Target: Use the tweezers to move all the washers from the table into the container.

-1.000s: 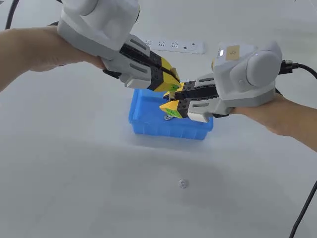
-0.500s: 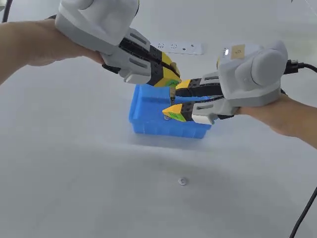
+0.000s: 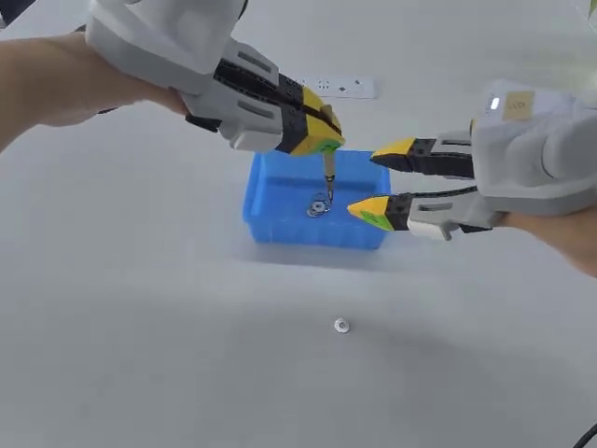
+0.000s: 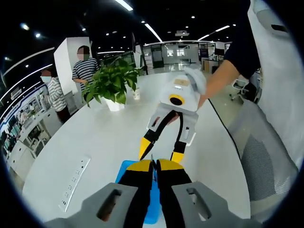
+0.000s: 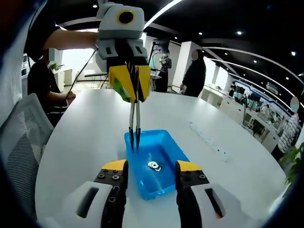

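My left claw (image 3: 325, 145) clamped on slim metal tweezers (image 3: 328, 177), tips over blue plastic container (image 3: 270, 222). Small silver washers (image 3: 319, 206) inside; lone washer (image 3: 342, 325) on white table (image 3: 140, 327). Right claw (image 3: 364, 182) agape, empty.

The left tongs (image 4: 154, 165) hide most of the blue container (image 4: 121, 167). Its washers (image 3: 319, 206) are too small to count.

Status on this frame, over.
Left gripper shut on tweezers above blue container. Right gripper open beside it. Washers inside; one washer on table, path unobstructed.
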The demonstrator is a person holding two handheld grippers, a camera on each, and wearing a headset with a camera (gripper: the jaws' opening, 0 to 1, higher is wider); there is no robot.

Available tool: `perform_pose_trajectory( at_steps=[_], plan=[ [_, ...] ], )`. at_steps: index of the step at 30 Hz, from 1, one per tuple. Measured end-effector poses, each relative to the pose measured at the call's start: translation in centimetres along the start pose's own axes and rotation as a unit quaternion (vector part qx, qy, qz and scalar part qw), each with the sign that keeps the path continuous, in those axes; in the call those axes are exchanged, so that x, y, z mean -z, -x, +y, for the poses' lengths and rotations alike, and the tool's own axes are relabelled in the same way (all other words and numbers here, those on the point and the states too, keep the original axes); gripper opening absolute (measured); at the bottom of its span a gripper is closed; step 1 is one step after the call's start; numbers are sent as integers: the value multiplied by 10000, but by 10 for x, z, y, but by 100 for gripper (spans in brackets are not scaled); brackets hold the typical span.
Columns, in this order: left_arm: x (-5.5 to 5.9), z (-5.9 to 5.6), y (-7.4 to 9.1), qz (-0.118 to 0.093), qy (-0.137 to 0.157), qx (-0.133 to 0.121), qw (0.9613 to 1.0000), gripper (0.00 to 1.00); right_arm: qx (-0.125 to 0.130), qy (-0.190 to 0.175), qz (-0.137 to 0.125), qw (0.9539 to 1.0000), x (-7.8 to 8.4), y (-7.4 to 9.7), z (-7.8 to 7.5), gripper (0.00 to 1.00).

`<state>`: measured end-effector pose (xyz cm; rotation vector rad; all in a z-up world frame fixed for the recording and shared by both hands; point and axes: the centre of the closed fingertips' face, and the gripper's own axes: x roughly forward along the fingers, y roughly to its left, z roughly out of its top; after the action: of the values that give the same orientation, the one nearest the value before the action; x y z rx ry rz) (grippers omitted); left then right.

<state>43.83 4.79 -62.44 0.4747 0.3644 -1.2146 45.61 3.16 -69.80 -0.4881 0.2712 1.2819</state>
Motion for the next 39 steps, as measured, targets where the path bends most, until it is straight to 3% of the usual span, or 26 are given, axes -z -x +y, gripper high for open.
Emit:
perform_pose_trajectory(
  at_steps=[2,7,12,14,20,26,28,34,39],
  plan=[
    [0,-3,-1,-2,6,-31,10000,7,56,-289,-19,9996,3,9,3,43],
    [-3,-13,-3,-33,42,-20,10000,7,163,-321,40,9993,13,27,12,49],
    [-8,-36,-4,-74,110,5,9999,7,377,-482,96,9981,25,45,25,57],
    [-6,-44,-5,-52,138,16,9999,7,476,-879,28,9950,28,51,30,62],
    [-2,-65,-9,4,243,77,9997,7,497,-1489,-80,9876,38,62,52,69],
    [0,-81,-15,-31,282,58,9996,7,284,-2416,-287,9695,45,71,76,74],
    [4,-87,-17,-5,301,76,9995,7,248,-2520,-279,9670,48,73,80,79],
    [17,-104,-24,104,341,103,9993,7,118,-2586,-184,9657,57,77,96,86],
    [25,-114,-26,207,386,139,9989,7,44,-2470,-50,9690,62,78,104,90]
  ],
)
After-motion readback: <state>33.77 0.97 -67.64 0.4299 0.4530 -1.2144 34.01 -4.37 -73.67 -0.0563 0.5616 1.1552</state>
